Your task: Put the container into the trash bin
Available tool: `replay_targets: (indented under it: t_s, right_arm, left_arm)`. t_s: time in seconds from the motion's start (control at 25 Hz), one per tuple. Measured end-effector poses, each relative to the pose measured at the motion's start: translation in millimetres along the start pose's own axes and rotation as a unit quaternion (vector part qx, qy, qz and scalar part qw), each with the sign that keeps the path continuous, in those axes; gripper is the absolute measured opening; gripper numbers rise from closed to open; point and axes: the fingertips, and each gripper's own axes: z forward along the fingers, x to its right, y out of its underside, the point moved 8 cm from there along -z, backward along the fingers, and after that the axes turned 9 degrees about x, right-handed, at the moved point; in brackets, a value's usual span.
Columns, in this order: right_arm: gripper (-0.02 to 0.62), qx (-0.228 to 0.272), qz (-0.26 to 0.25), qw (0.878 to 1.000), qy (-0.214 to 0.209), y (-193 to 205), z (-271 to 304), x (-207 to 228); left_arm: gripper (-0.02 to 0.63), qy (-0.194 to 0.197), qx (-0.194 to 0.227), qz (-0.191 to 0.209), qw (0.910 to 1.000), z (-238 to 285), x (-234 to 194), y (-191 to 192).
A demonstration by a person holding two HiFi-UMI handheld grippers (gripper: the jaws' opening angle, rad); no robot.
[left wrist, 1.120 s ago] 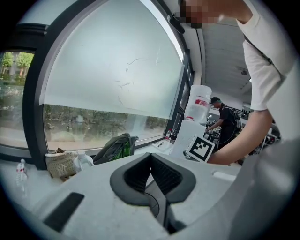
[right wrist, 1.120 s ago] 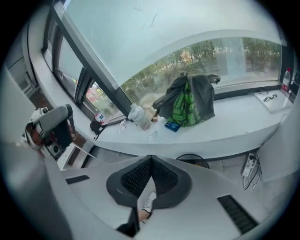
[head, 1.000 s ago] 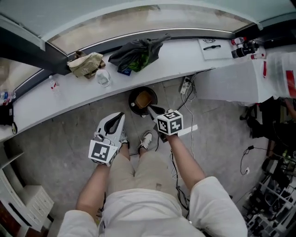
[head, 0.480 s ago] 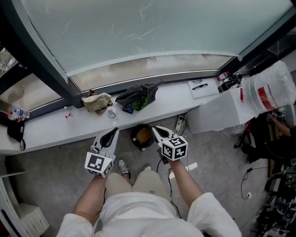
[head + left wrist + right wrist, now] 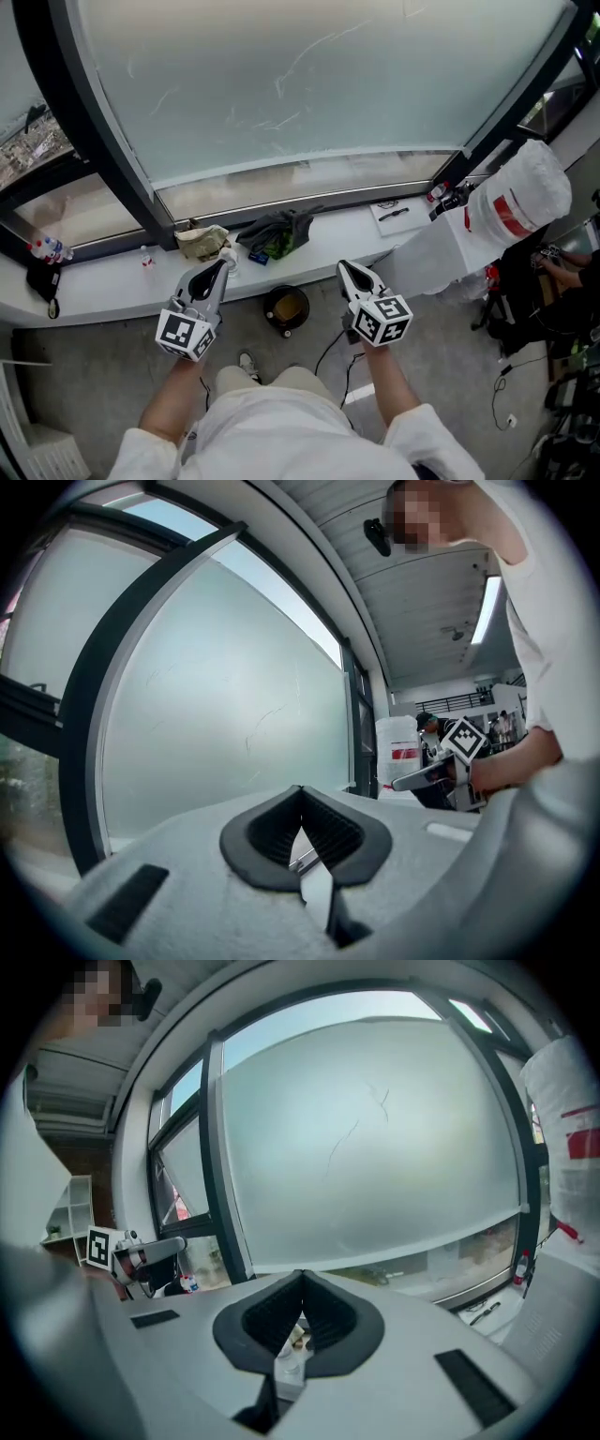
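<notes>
A round black trash bin stands on the floor under the white ledge, with something brown lying inside it. A clear plastic container sits on the ledge, just behind the tip of my left gripper. That gripper is shut and holds nothing; its pads meet at the tip. My right gripper is also shut and holds nothing, to the right of the bin and above it. In the right gripper view the clear container shows below the shut jaws.
On the ledge lie a dark heap of clothes and a tan bag. A big frosted window rises behind it. A white sack with red print stands at the right, small bottles at the far left. Cables run over the floor.
Both grippers have risen from down by the bin and the feet to the ledge's height, still shut. The head view has tilted up, so the window fills the top.
</notes>
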Motion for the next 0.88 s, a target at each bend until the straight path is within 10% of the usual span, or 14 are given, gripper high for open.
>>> replay_targets:
  t_s: [0.88]
  right_arm:
    - [0.002,0.114,-0.091,0.987,0.061,-91,-145,5]
  left_arm:
    - [0.015,-0.061,0.032,0.057,0.9960,-60,36,-60]
